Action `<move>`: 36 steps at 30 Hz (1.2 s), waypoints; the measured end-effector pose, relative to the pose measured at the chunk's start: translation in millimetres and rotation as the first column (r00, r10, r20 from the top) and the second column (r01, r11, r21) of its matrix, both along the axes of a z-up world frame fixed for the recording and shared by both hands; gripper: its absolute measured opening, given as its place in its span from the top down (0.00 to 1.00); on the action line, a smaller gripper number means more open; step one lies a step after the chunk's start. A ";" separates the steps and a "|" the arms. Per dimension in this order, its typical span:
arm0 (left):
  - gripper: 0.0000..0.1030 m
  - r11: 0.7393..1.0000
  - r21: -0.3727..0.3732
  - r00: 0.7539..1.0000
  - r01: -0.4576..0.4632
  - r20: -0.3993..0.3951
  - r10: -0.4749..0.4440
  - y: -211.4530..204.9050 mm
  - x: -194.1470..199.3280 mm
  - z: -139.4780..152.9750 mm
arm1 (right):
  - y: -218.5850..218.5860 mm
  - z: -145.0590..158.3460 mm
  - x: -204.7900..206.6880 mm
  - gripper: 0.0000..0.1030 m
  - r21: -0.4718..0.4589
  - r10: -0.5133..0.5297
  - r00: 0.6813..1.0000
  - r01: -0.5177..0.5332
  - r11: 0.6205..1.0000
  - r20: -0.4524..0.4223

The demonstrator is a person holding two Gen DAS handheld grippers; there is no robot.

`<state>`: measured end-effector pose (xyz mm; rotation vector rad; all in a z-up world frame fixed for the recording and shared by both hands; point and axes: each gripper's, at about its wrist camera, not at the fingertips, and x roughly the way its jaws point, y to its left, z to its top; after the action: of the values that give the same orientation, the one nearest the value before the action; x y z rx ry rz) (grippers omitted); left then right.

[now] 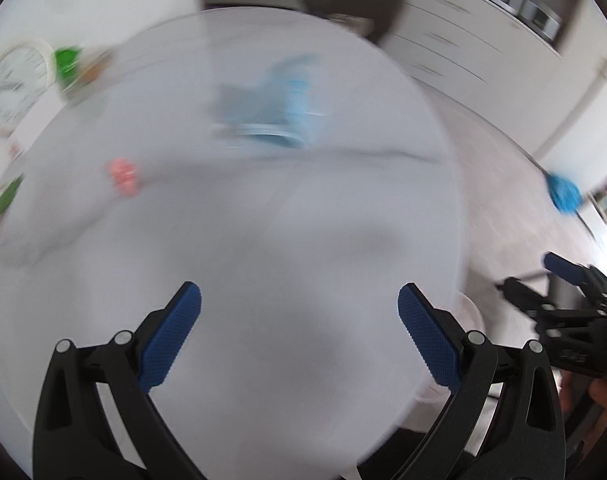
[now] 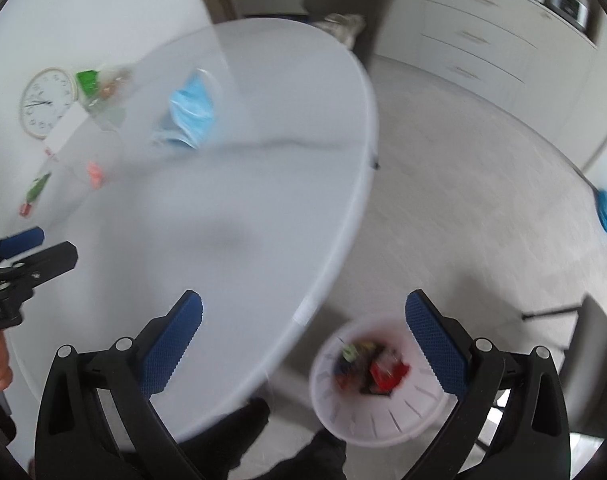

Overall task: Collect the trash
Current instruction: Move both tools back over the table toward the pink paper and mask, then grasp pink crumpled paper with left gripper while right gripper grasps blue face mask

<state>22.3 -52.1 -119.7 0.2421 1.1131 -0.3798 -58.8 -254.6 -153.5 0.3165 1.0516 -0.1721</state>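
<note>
On the table (image 2: 263, 208): one blue mask (image 2: 193, 110), one pink scrap (image 2: 94, 174).

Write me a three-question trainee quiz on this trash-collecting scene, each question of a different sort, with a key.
1. True or false: the right claw is shut on a wrapper.
2. Multiple choice: the white bin stands A) on the table, B) on the floor beside the table, C) on a chair.
3. Fill in: the crumpled item near the middle of the white table is a light ____ face mask.

Key
1. False: both it and the left claw are open and empty.
2. B; trash already lies inside.
3. Blue. A small pink scrap lies nearer the table's left edge.
</note>
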 end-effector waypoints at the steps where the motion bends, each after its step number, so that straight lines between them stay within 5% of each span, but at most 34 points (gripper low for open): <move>1: 0.08 0.999 0.004 0.999 -0.034 0.002 0.034 11.4 9.2 -1.3 | 7.2 2.2 13.9 0.02 -0.006 0.018 1.000 -0.018 1.000 0.007; 10: 0.08 0.960 0.031 0.960 -0.278 0.017 0.278 96.6 106.8 -26.3 | 42.7 13.6 117.9 0.02 0.002 0.111 0.993 -0.111 0.994 0.041; 20: 0.09 0.901 -0.003 0.900 -0.435 -0.048 0.434 125.7 190.7 -69.3 | 66.5 -0.7 210.7 0.02 -0.025 0.195 0.981 -0.194 0.981 0.022; 26: 0.25 0.880 0.004 0.878 -0.475 -0.071 0.474 119.3 220.5 -92.8 | 61.8 -12.5 234.0 0.02 -0.013 0.199 0.980 -0.199 0.980 0.004; 30: 0.46 0.872 0.011 0.867 -0.489 -0.106 0.488 115.8 227.7 -105.8 | 56.0 -17.4 238.7 0.02 -0.003 0.192 0.981 -0.192 0.981 -0.003; 36: 0.68 0.875 0.025 0.873 -0.483 -0.053 0.484 110.8 224.9 -105.3 | 44.4 -21.3 243.9 0.02 0.003 0.177 0.984 -0.177 0.984 -0.007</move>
<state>247.2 58.7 -225.0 -0.0456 1.1894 0.0694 185.1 -210.2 -174.8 0.2230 1.0818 -0.0122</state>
